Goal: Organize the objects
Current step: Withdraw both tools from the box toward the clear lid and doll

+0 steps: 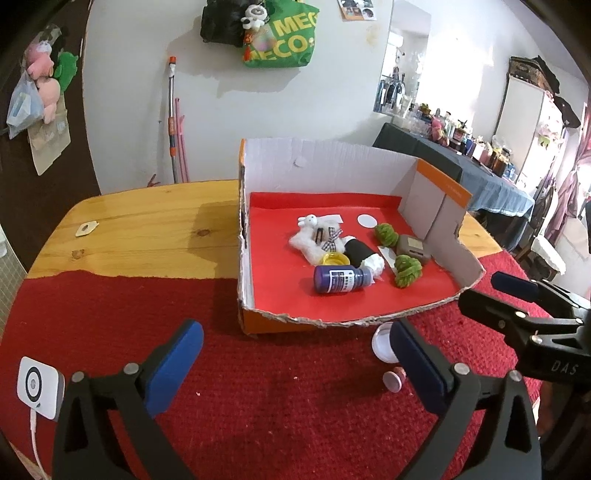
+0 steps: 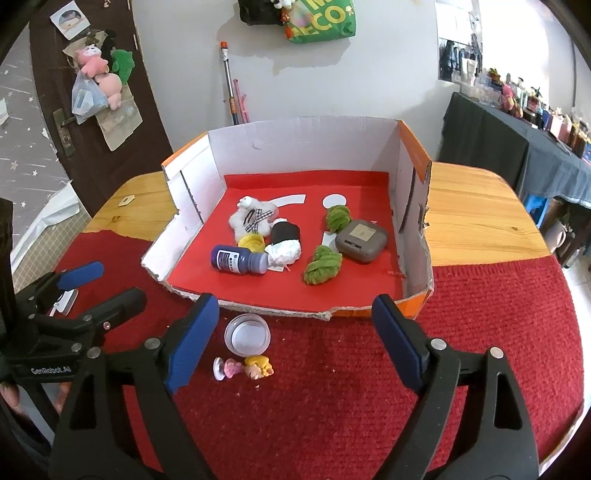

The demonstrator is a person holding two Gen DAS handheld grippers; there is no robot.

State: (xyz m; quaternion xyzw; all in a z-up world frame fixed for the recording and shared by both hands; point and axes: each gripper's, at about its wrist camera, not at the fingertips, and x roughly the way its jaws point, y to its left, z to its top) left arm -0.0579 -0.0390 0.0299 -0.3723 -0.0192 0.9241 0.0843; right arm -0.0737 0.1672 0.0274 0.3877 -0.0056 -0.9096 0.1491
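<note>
The torn white-and-orange cardboard box with a red paper floor sits on the red woven cloth over a wooden table, and holds most of the objects. Inside lie a dark blue bottle on its side with a white label whose print is too small to read, a yellow cap just behind it, a white plush toy with a checked ribbon, a black-and-white roll of cloth, two green yarn bundles, a grey rounded case and a white paper disc.

Outside the box, near its torn front edge, stand a clear round plastic lid and a small pink-and-yellow doll figurine lying on the cloth; in the left wrist view the doll is mostly hidden behind a finger.

The left gripper has its blue-padded jaws spread wide with nothing between them. The right gripper is also apart and empty. "GenRobot.AI" reads on the left gripper's body in the right wrist view; "DAS" shows on the right one, cut off. A white square device with a cable lies at the cloth's left edge.

On the wall hangs a green bag with yellow letters, partly cut off, reading "ECO".
</note>
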